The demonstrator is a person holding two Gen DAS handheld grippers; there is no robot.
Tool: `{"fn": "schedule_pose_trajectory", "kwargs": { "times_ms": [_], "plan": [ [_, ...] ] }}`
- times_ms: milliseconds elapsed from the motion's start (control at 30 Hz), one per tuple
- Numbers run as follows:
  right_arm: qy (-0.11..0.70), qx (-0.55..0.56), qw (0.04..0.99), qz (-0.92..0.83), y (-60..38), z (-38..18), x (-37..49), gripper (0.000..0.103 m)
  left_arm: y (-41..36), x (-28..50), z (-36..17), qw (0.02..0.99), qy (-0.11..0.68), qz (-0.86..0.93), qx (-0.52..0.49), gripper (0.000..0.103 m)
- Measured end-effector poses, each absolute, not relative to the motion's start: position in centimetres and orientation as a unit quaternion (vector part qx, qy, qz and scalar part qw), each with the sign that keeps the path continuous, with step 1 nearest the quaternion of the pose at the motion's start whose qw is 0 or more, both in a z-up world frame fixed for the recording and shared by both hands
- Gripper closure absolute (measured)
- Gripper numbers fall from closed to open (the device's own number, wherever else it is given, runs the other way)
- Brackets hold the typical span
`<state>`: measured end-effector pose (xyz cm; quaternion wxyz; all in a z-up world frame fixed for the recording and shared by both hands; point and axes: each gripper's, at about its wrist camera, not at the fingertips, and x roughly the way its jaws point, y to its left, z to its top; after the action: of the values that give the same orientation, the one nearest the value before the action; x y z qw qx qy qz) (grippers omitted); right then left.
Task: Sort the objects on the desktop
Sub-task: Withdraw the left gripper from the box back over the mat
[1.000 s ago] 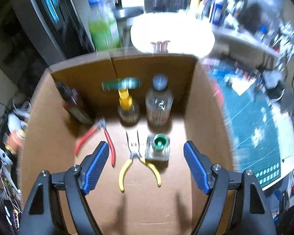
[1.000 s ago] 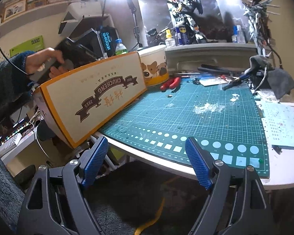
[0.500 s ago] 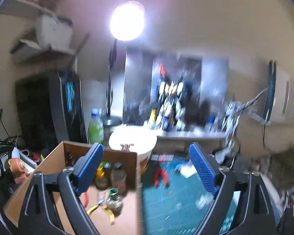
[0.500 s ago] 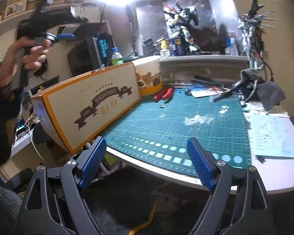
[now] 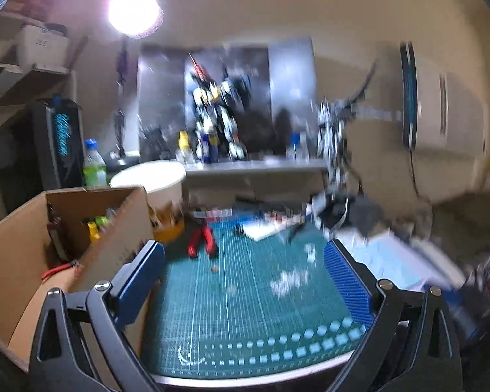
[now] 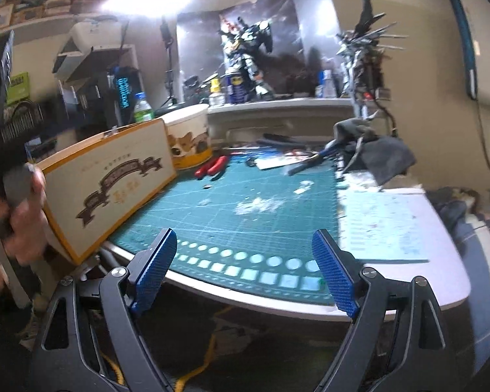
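A cardboard box (image 5: 19,254) stands at the left edge of the green cutting mat (image 5: 245,294); in it I see red-handled cutters (image 5: 57,271) and a yellow-capped bottle (image 5: 93,230). Red-handled pliers (image 5: 201,240) lie on the mat beyond the box, also in the right wrist view (image 6: 212,166). My left gripper (image 5: 243,281) is open and empty, above the mat's near edge, right of the box. My right gripper (image 6: 245,277) is open and empty, in front of the desk edge. The box's printed side (image 6: 107,183) shows in that view.
A round white tub (image 6: 189,137) stands behind the box. Tools, paper and a grey cloth (image 6: 372,153) lie at the mat's far right. A shelf with bottles and model robots (image 6: 245,65) runs along the back. White scraps (image 6: 258,204) lie mid-mat.
My left gripper has left the box, swung up and to the right, and now looks over the mat. My right gripper has risen slightly. Both stayed open.
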<state>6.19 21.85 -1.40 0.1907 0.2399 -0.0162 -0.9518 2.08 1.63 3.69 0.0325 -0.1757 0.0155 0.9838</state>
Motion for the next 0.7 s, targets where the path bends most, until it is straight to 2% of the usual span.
{"fn": "schedule_pose_trajectory", "kwargs": {
  "times_ms": [300,500,700],
  "plan": [
    [-0.021,0.26,0.107,-0.96,23.2,-1.3,4.3,0.019,2.2,-0.7,0.2,0.057,0.02,0.976,-0.208,0.0],
    [-0.025,0.255,0.104,-0.961,23.1,-1.2,3.7,0.019,1.5,-2.1,-1.6,0.045,-0.003,0.968,-0.246,0.0],
    [-0.018,0.223,0.111,-0.968,22.7,0.9,1.5,0.019,0.5,-2.1,-1.2,0.026,0.0,0.971,-0.239,0.0]
  ]
}}
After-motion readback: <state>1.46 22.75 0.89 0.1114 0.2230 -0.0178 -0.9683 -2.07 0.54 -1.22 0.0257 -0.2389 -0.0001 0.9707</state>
